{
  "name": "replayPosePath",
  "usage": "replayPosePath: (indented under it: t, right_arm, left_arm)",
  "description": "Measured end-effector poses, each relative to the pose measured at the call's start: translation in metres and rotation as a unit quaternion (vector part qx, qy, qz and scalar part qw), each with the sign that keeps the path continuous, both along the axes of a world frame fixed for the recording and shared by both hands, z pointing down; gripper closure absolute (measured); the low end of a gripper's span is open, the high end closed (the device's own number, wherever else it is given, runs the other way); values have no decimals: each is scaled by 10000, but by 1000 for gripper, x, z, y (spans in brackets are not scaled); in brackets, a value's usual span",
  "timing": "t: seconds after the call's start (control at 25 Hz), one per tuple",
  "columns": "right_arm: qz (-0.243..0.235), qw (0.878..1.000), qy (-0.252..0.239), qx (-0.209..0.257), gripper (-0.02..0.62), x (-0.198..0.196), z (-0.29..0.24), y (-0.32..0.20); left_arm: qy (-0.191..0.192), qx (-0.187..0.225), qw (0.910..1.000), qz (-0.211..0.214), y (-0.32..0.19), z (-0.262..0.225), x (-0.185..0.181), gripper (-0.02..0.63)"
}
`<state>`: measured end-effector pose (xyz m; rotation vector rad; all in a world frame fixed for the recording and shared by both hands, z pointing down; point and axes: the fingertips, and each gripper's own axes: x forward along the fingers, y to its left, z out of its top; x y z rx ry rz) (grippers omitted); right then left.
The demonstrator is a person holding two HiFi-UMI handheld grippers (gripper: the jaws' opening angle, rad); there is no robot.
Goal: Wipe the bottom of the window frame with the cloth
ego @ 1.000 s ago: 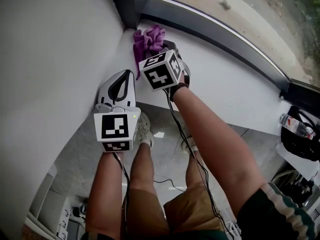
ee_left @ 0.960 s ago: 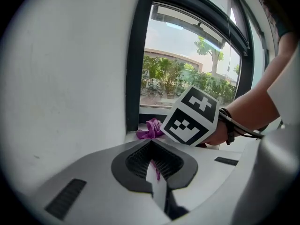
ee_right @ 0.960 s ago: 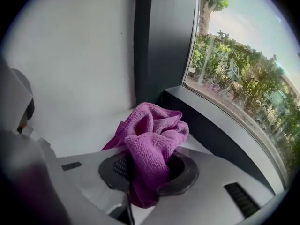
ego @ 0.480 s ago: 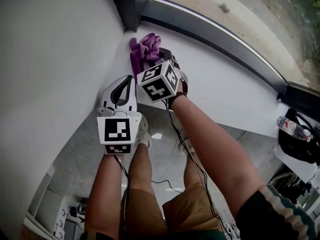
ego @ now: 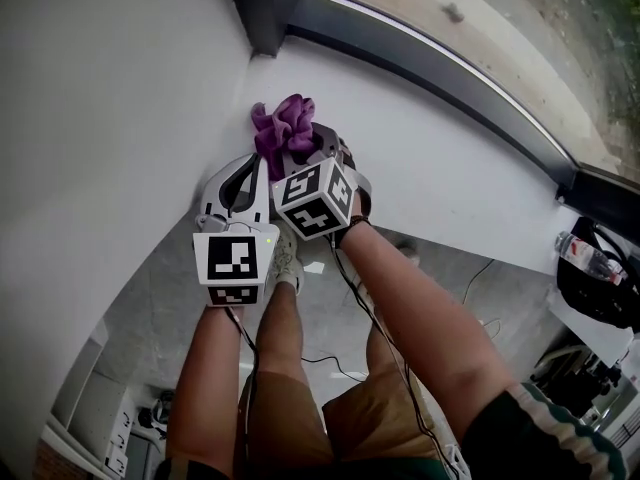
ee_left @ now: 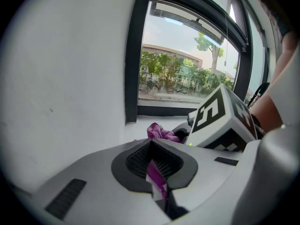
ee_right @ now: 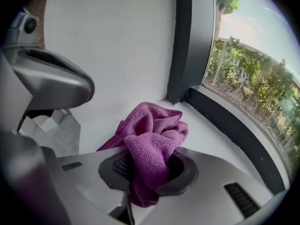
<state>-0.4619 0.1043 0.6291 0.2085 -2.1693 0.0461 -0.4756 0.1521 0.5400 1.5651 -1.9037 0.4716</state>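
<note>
the right claw (ee_right: 147, 172) is closed on the purple cloth (ee_right: 152, 144). the cloth bunches up out of it and hides the claw tips. in the head view the cloth is over the white ledge (ego: 430, 168), near the corner where the wall (ego: 100, 118) meets the dark window frame (ego: 430, 63). it is not touching the frame. i cannot tell if it rests on the ledge.

the left claw (ee_left: 152, 165) is closed tight, just beside the right one, by the wall. a thin pink strip (ee_left: 157, 182) shows in its crack, too small to tell what it is. a bottle (ego: 585, 251) is cut off at the right edge.
</note>
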Motion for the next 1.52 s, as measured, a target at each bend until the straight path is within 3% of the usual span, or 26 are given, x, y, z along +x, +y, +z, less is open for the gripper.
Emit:
replayPosePath:
  t: [0.48,0.8,1.52]
  right_arm:
    - [-100,9998,-33,-139,502,10,1,1]
    - [-151,9992,-41,-375,494,53,3,-14]
    - [497,9973,-15,-532,494,183,2,-81]
  left_arm:
    - [-110,-169,9991,364,-2,4,19,597]
    - [-61,-238,9987,444,-22,11,57,597]
    - [-123,-335,9899,1372,-88,16,166,597]
